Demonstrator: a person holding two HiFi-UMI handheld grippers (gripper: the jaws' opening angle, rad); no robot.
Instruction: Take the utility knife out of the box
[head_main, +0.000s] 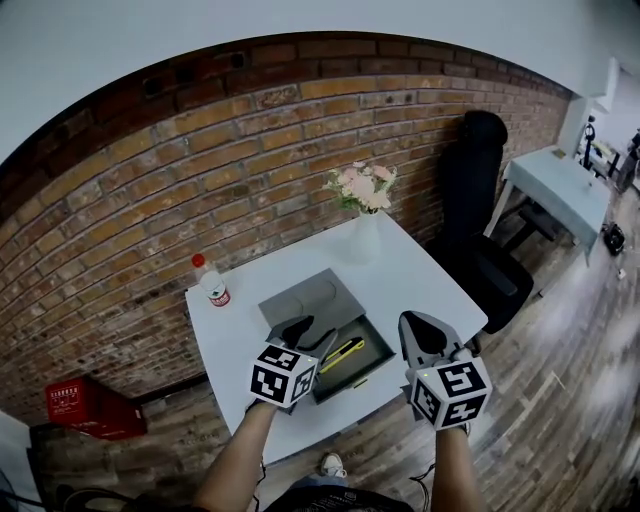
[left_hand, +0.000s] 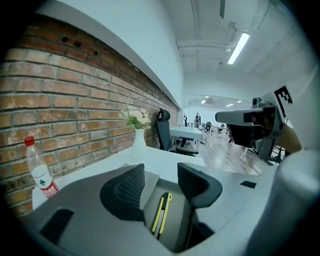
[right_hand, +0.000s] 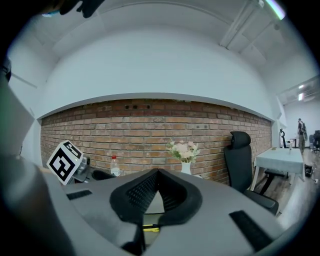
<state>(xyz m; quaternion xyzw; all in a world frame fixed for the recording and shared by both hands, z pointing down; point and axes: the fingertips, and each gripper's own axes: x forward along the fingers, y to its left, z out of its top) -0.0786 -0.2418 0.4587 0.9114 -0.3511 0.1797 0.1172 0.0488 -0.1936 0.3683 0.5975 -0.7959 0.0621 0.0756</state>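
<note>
Utility knife (head_main: 343, 354) lies in box (head_main: 381, 346) on white table (head_main: 425, 275) by brick wall (head_main: 200, 170); left tongs (left_hand: 160, 176) wide, right tongs (right_hand: 157, 173) together

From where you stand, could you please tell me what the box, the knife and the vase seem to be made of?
Box: probably stiff cardboard, matte grey, with flat panels and a hinged-back lid.
Knife: likely plastic casing, bright yellow with black trim.
Vase: perhaps glazed ceramic, smooth opaque white; plastic can't be excluded.
</note>
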